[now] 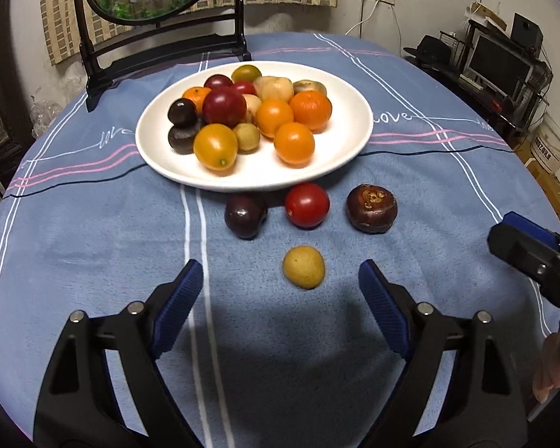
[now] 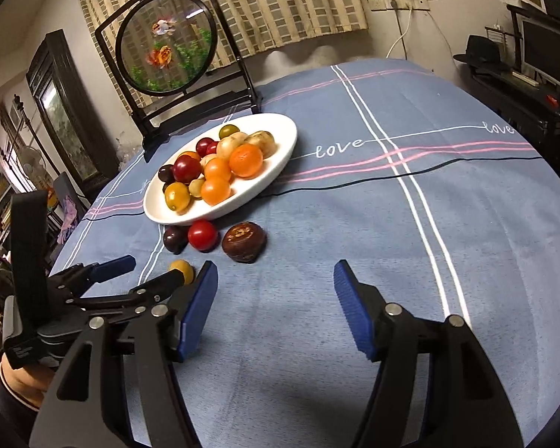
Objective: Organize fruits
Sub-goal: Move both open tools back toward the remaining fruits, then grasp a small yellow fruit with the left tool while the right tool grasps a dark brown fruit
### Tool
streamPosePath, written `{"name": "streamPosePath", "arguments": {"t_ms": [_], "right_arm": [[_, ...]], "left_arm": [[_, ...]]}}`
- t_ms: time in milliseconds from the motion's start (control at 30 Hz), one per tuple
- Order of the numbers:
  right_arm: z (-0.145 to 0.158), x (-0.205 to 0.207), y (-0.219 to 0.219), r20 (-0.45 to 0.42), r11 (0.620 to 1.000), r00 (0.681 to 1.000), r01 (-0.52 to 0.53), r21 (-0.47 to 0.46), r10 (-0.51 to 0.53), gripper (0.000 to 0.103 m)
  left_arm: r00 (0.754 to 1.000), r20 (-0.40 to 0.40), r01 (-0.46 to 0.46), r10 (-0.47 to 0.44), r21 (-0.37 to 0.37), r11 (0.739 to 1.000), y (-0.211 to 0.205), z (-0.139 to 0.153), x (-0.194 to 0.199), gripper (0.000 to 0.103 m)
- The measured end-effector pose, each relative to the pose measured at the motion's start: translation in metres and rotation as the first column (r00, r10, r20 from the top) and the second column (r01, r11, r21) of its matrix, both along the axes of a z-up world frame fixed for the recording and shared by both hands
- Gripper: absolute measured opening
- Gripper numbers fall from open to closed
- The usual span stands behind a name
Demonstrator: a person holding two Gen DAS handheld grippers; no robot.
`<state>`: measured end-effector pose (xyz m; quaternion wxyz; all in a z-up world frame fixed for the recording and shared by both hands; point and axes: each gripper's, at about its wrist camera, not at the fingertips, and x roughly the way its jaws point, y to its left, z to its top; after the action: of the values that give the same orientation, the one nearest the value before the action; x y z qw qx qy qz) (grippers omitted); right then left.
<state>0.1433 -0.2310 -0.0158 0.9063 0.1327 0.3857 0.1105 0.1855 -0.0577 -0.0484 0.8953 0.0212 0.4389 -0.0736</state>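
The fruits are in two groups on the table: most of them lie heaped in a white plate (image 1: 339, 164), and four lie loose on the blue tablecloth (image 1: 93, 246) just beside the near rim of the plate. In the plate I see orange fruits, dark red ones, nearly black ones and some pale yellowish ones (I cannot name every kind). The loose ones make a short row along the rim: a dark purple fruit (image 1: 245, 216) toward the left edge of the table, a red tomato (image 1: 307, 205) in the middle, almost touching the rim, and a brown wrinkled fruit (image 1: 371, 208) toward the right edge. A small yellow fruit (image 1: 304, 267) lies alone, nearer to me than the row. My left gripper (image 1: 280, 310) is held wide, its blue pads empty, and the yellow fruit sits just ahead of the gap between them, a little toward the right pad; it touches neither. My right gripper (image 2: 276, 306) is also wide and holds nothing; under it is only bare cloth, and it is to the right of the loose fruits, with the brown fruit ahead of its left pad. At the far edge of the table stands a round decorative screen (image 2: 166, 43) in a black frame, just behind the plate.
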Motion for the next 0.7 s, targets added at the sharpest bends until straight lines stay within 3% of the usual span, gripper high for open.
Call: {"name": "streamPosePath", "arguments": {"t_ms": [100,233,367,533,700], "right_arm": [[-0.001,0.001,-0.002,-0.002,1.000,1.000,-0.004,0.003,0.004,0.065],[-0.001,0.002,-0.001,-0.001,1.000,1.000,-0.018,0.008,0.018,0.065],[0.001,0.003,0.002,0.000,0.999,0.999,-0.034,-0.001,0.034,0.065],[0.000,0.011,0.012,-0.017,0.997,0.998,-0.059,-0.054,0.058,0.065],[-0.011,0.027,0.039,-0.076,0.973,0.993,-0.103,-0.207,0.089,0.065]], "left_arm": [[1.000,-0.025,0.015,-0.015,0.002,1.000,-0.005,-0.006,0.005,0.070],[0.997,-0.068,0.035,-0.033,0.021,0.999,-0.013,-0.018,0.012,0.040],[0.997,-0.054,0.055,-0.054,0.025,0.998,-0.016,-0.020,0.014,0.027],[0.998,-0.032,0.061,-0.059,0.034,0.998,-0.008,-0.016,0.014,0.027],[0.998,0.018,0.061,-0.062,0.039,0.997,0.006,-0.003,0.006,0.027]]}}
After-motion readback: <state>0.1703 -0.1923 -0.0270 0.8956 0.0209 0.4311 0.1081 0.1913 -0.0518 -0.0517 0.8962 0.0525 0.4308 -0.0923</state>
